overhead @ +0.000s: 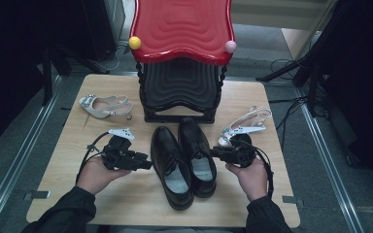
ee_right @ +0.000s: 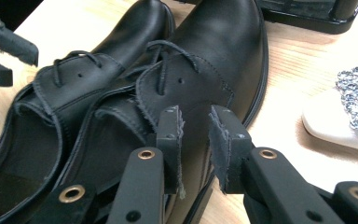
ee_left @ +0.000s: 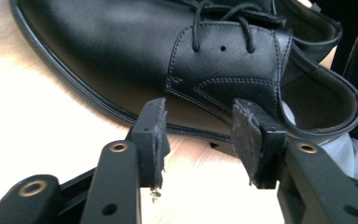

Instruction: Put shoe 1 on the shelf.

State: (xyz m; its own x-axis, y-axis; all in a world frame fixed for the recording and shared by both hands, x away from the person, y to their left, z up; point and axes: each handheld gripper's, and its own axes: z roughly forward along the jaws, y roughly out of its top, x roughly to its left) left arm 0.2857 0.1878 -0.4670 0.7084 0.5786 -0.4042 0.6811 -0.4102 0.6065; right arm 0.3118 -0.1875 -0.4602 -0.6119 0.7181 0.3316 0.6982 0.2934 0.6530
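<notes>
High view: left gripper (overhead: 147, 165) and right gripper (overhead: 214, 153), both spread, flank black shoes (overhead: 183, 160)

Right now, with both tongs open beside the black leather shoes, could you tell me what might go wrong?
1. The left tongs and right tongs flank the pair of black leather lace-up shoes without gripping; closing could pinch only a thin edge and slip.
2. The white jewelled sandal lies near the right tongs and could get knocked.

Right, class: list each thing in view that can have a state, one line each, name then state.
left gripper: open, nothing between its jaws
right gripper: open, holding nothing
left black shoe: upright, laced
right black shoe: upright, laced, touching its pair
silver sandal: lying on its side
white sandal: upright on the table
</notes>
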